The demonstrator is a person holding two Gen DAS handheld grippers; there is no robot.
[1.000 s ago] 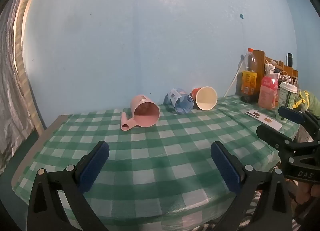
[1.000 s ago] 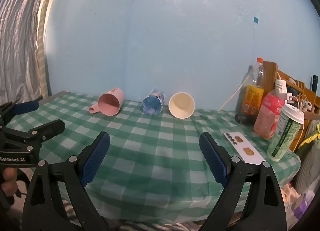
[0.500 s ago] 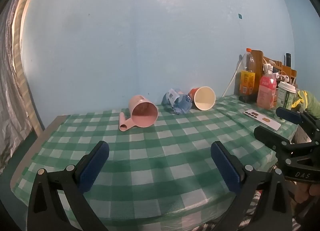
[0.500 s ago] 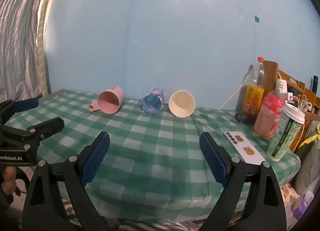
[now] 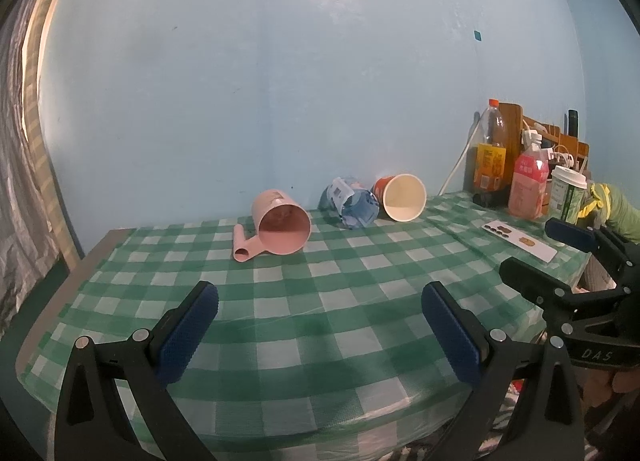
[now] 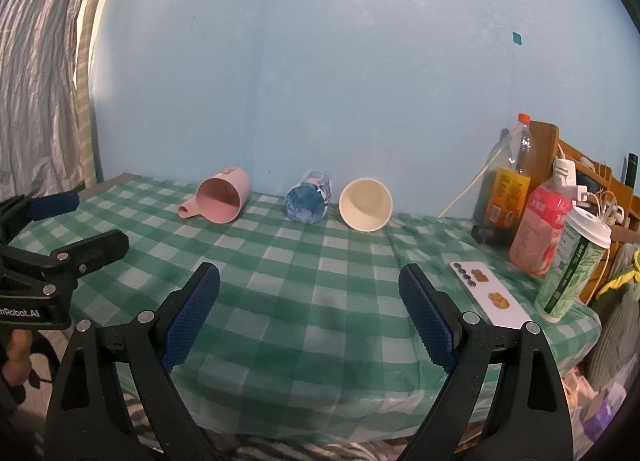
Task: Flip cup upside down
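Three cups lie on their sides in a row near the back wall, mouths toward me: a pink handled cup [image 5: 282, 227] [image 6: 222, 200], a blue patterned cup [image 5: 352, 203] [image 6: 308, 203] and a red paper cup with a cream inside [image 5: 402, 197] [image 6: 366, 210]. My left gripper [image 5: 320, 325] is open and empty over the near part of the green checked tablecloth [image 5: 320, 289], well short of the cups. My right gripper [image 6: 310, 313] is open and empty too, also at the near edge. Each gripper shows at the side of the other's view.
At the right end of the table stand an orange-label bottle [image 6: 510, 189], a pink drink bottle [image 6: 538, 233] and a green lidded cup [image 6: 572, 273]. A white phone [image 6: 490, 295] lies flat near them. A wooden rack with cables is behind. A curtain hangs at the left.
Both views have shifted slightly; the cups sit a little lower and left in the left wrist view. The cups have not moved and both grippers stay open.
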